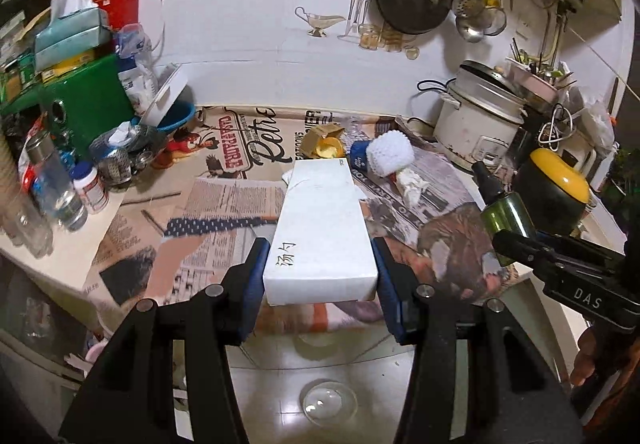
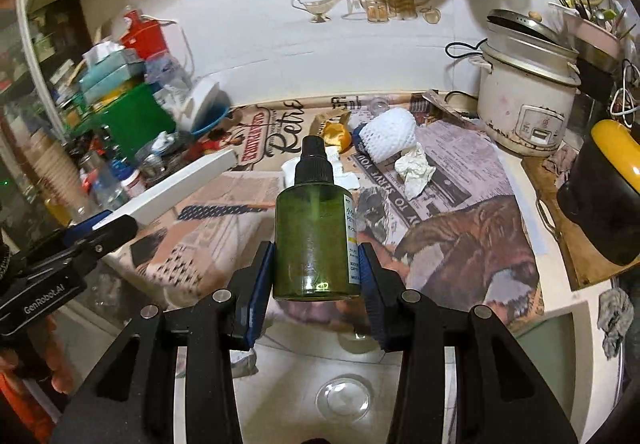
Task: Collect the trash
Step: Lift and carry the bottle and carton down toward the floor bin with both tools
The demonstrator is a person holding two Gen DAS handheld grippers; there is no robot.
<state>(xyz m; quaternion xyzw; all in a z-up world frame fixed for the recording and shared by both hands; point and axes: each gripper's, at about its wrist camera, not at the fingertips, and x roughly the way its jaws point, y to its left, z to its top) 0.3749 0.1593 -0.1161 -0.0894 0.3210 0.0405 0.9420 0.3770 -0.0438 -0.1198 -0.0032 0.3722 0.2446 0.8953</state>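
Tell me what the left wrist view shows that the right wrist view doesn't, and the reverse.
Only the left wrist view shows the handwriting on top of the white box, clamped in the left gripper.

Only the right wrist view shows the printed label on the green spray bottle, clamped in the right gripper, and a grey rag at the counter edge.

Both show the rice cooker, the crumpled tissue and the white foam net.

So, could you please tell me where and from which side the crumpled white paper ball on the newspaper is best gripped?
Grip the crumpled white paper ball across its bunched middle, coming from above. It lies loose and low on the newspaper, and the white foam net sleeve crowds its far side, so a top approach looks clearest. Both grippers are full, so one must empty first.
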